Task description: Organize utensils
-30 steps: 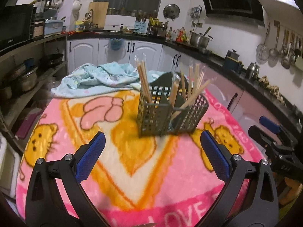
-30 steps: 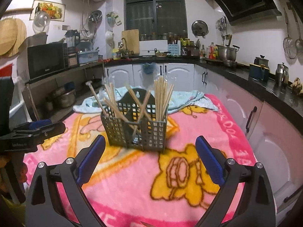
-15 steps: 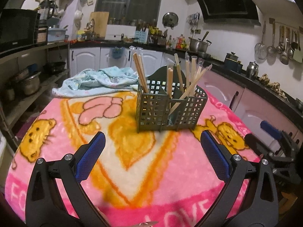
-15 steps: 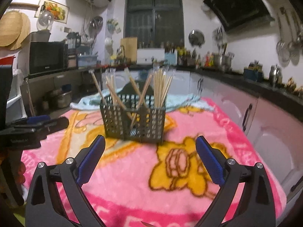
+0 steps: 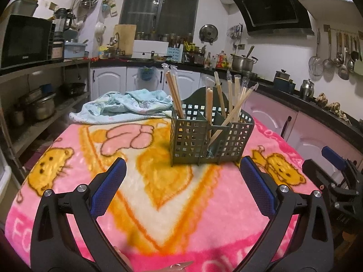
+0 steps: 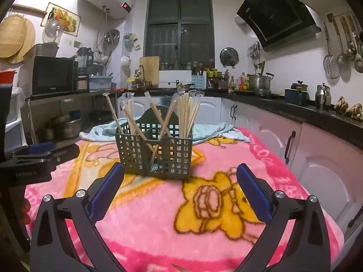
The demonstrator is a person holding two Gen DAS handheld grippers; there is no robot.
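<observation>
— Where does the utensil holder (image 5: pixel 211 136) stand?

— Upright on the pink cartoon blanket (image 5: pixel 145 181) that covers the tabletop, toward the far edge and a little right of the middle in the left wrist view. It is a dark green plastic basket with square holes and inner dividers.

— What is in it?

— Wooden chopsticks (image 5: pixel 174 95), many with clear wrappers over their tops. In the right wrist view one tight bundle (image 6: pixel 187 113) stands nearly upright in the right compartment, while the others lean and cross in the remaining compartments.

— And the left claw (image 5: pixel 182 185)?

— Spread wide, nothing between its blue pads (image 5: pixel 109 185). It hangs above the near part of the blanket, well short of the holder.

— The right claw (image 6: pixel 180 189)?

— Also wide apart and empty, facing the holder from the near edge; its fingertips sit close to the holder's base in that view, not touching it. Each claw shows at the edge of the other's camera — the right one at the right edge, the left one at the left edge.

— Anything else on the tabletop?

— A crumpled light blue cloth (image 5: pixel 127 106) lies at the far edge, just behind the holder.
</observation>
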